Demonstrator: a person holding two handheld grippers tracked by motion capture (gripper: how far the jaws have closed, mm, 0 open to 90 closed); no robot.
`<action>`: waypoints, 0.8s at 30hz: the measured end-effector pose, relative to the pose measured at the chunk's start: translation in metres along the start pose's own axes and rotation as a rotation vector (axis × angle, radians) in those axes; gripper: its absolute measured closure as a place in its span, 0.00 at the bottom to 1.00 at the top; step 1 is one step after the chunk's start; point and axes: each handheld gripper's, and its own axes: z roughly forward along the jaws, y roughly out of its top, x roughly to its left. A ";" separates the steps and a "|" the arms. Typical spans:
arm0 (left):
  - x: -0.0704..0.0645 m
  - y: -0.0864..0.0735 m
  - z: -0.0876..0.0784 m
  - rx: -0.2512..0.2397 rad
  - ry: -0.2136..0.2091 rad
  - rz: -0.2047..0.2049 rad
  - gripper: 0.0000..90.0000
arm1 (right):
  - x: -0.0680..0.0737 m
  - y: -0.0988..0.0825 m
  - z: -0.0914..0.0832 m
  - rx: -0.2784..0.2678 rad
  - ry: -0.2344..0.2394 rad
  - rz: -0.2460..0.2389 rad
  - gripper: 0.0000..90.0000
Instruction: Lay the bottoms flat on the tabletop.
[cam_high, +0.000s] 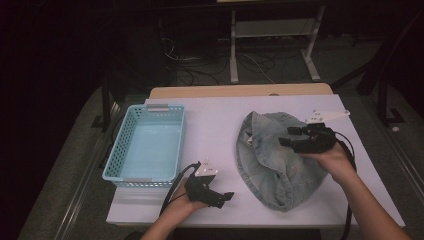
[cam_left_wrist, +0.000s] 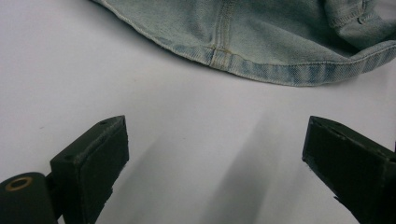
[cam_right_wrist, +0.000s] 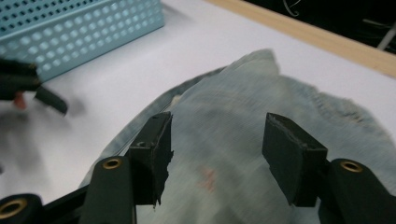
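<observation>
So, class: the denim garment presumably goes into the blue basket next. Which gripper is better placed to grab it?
Probably the right gripper: it hovers open directly over the denim garment. The left gripper, also open, rests on the table short of the hem, though nearer the blue basket.

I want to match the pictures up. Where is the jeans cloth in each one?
High view: the jeans cloth lies right of the middle.
Left gripper view: along the top edge.
Right gripper view: middle and right.
Shared landmark: the white table.
</observation>
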 end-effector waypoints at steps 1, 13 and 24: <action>0.000 0.000 0.000 0.000 -0.001 -0.001 0.08 | -0.003 0.003 0.002 -0.001 -0.002 0.001 0.45; 0.000 0.000 0.002 0.001 -0.006 0.001 0.08 | -0.022 0.012 0.037 0.056 -0.002 0.033 0.40; -0.001 0.000 0.002 0.005 -0.006 0.005 0.08 | -0.022 0.004 0.045 0.073 -0.010 0.023 0.66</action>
